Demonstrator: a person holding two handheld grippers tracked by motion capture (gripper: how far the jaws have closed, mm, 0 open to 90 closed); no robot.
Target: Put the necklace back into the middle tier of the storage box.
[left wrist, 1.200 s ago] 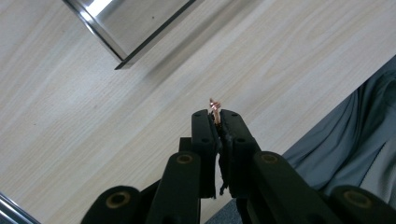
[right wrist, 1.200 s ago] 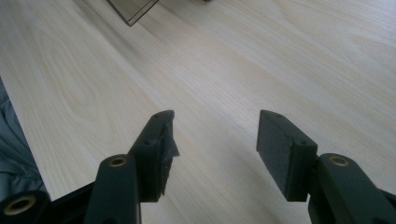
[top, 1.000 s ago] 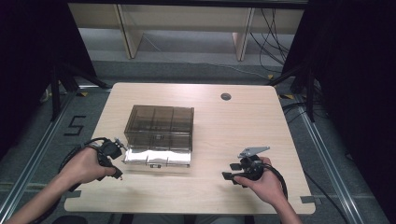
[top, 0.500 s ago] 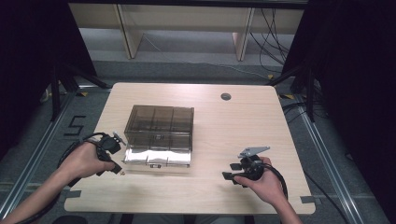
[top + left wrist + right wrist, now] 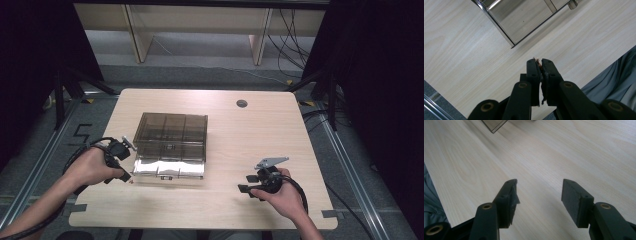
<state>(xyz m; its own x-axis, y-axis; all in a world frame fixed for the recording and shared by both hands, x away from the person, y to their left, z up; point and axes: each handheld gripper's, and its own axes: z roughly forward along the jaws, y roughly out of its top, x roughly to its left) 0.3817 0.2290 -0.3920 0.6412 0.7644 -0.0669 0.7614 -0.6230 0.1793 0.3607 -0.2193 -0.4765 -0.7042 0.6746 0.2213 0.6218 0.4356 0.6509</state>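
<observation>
The pale wooden table (image 5: 225,200) carries a smoke-tinted clear plastic compartment box (image 5: 172,131), its front part shiny. The left gripper (image 5: 122,160) sits just beside the box's near left corner, held in a hand curled round it from the table's left edge. Its jaws are pinched together on a tiny reddish-brown bit (image 5: 539,62), which the left gripper view reveals at the fingertips, with the box corner just ahead of them. The right gripper (image 5: 252,184) rests low on the table, well apart from the box, jaws spread wide over bare wood. Since a second ago, the left gripper has edged toward the box; the right has stayed put.
</observation>
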